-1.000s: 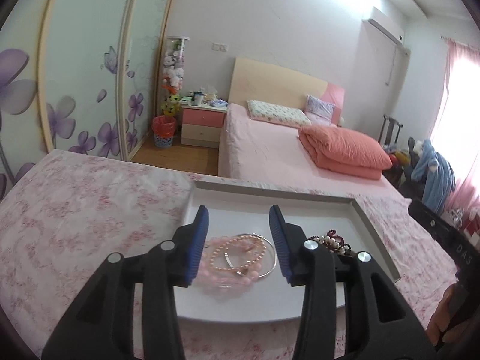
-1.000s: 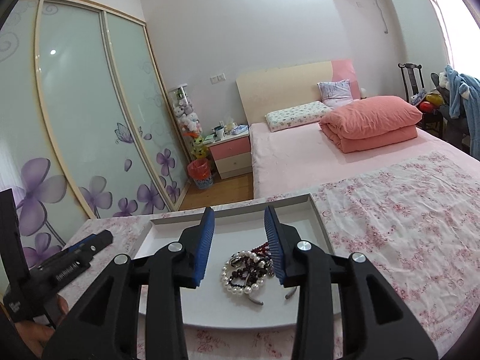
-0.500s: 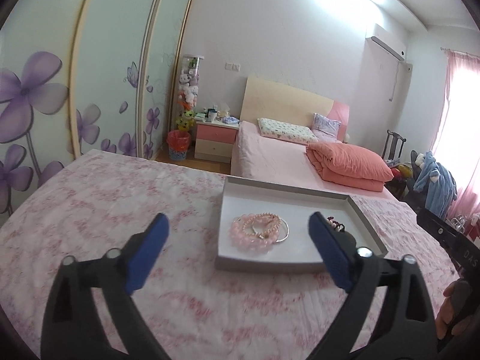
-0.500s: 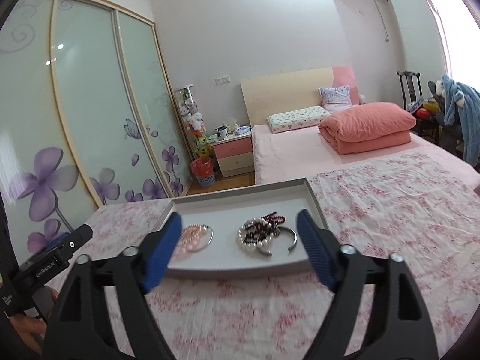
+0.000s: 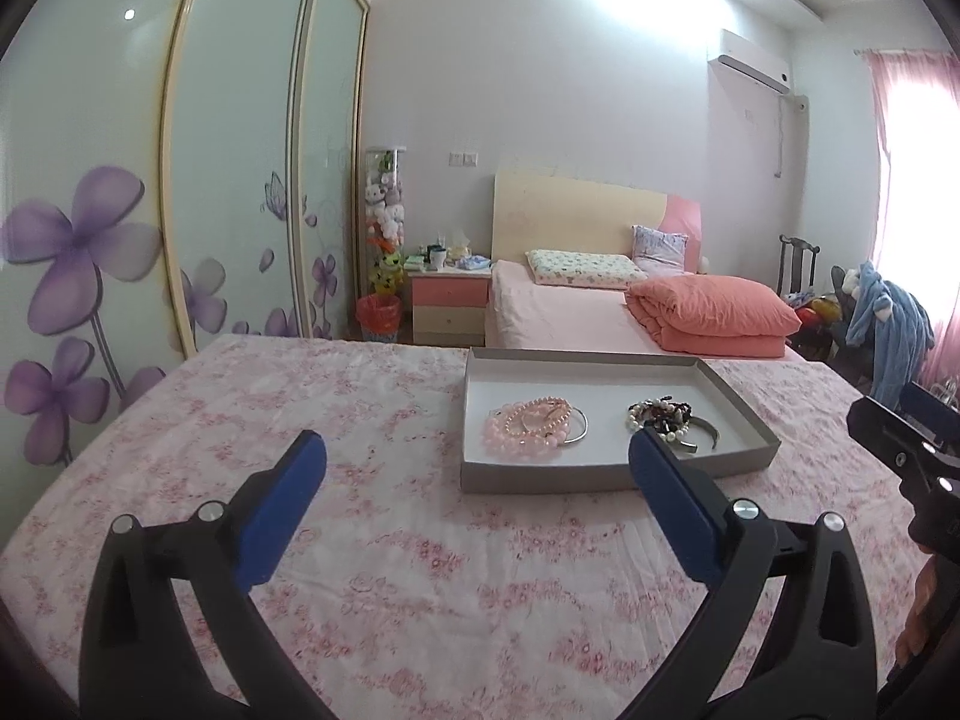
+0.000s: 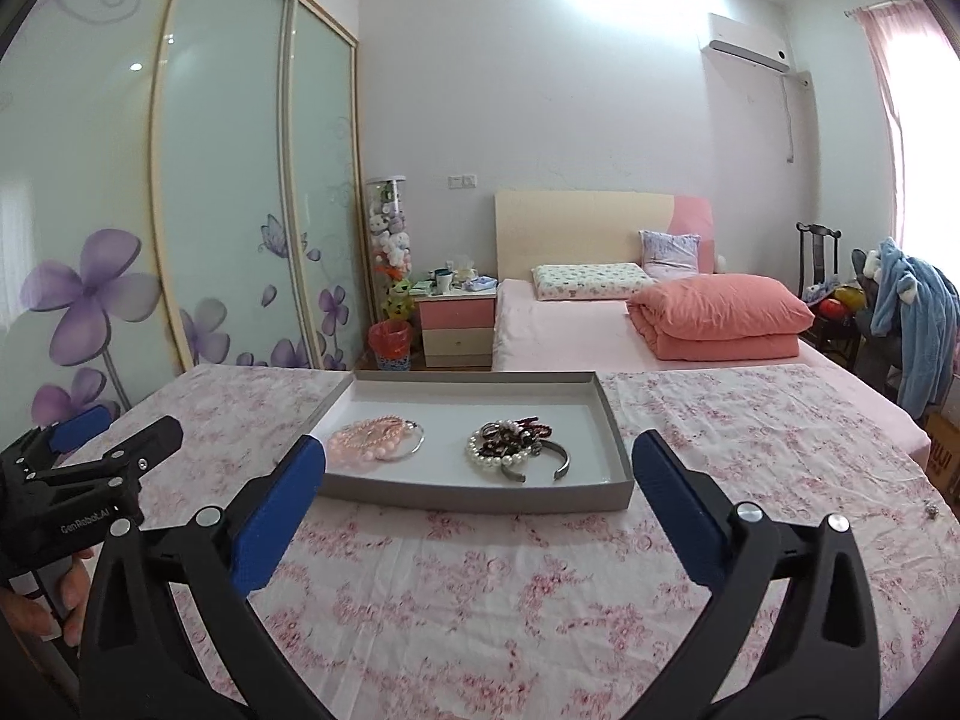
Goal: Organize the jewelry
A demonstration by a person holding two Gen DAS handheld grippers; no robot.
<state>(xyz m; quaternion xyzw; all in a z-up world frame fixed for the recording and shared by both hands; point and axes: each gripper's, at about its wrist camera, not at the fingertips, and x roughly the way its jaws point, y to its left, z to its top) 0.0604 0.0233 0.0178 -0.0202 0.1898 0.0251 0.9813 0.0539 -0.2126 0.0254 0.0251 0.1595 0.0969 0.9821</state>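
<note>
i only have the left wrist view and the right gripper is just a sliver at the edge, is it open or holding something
Observer: The right gripper is wide open, with nothing between its fingers.
Operator: anything lying outside the tray on that side
Observer: One small shiny piece lies on the cloth to the right of the tray. It is too small to identify.
Operator: my finger partly hides the dark bangle
Observer: The dark bangle is an open cuff inside the tray, just right of the pearl bracelet.

Left gripper (image 5: pixel 477 468) jaws spread wide, tray (image 5: pixel 600 477) holding 2 jewelry piles (image 5: pixel 531 426)
</note>
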